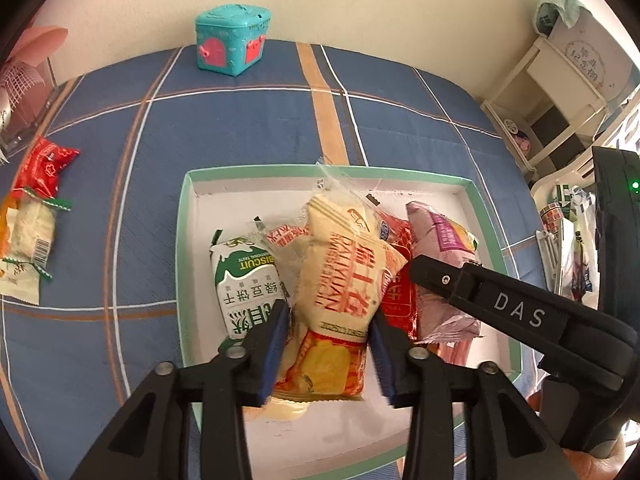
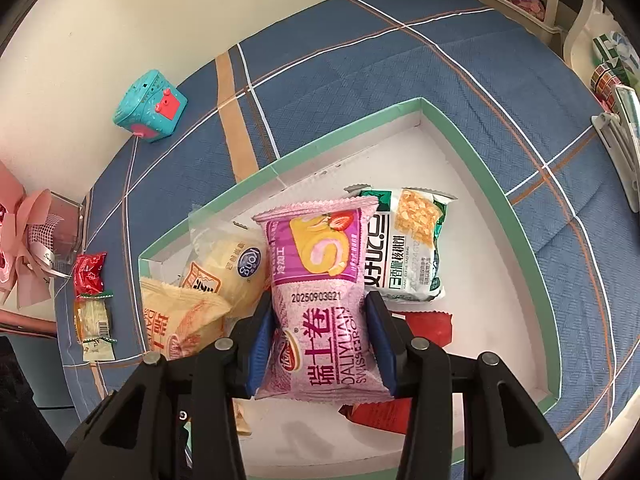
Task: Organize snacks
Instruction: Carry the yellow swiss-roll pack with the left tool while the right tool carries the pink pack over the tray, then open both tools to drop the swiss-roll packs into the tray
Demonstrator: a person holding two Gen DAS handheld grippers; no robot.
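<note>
**A:** Yellow Swiss roll packet (image 1: 340, 292) is down in the green-rimmed box (image 1: 182, 264), lying across the heap of other snacks. The left gripper (image 1: 326, 344) straddles its lower half, jaws apart; the blue pads (image 1: 276, 344) sit either side of the wrapper and do not look to be squeezing it

**B:** And on the other side, the pink Swiss roll packet (image 2: 320, 280) is clamped. The right gripper (image 2: 322, 340) pinches it at the waist and the wrapper bulges above and below the pads. It's over the white floor of the same box; whether its bottom edge rests on anything, I can't tell

**A:** Neighbours in the box: a green-and-white biscuit packet (image 1: 244, 284) just beside the yellow one, touching it, and red packets (image 1: 400, 300) tucked under its other side

**B:** From the right wrist view, a green-and-white walnut cake packet (image 2: 412, 248) lies flat beside the pink one, a clear-wrapped cake (image 2: 236, 264) on the opposite side, and a red wrapper (image 2: 430, 328) underneath

**A:** Out on the blue plaid cloth (image 1: 240, 128), well apart from the box, two snacks wait: a red packet (image 1: 44, 168) and a pale packet with green ends (image 1: 32, 236), touching end to end

**B:** Far back by the wall, a teal toy chest (image 1: 232, 38) stands upright on the cloth
</note>
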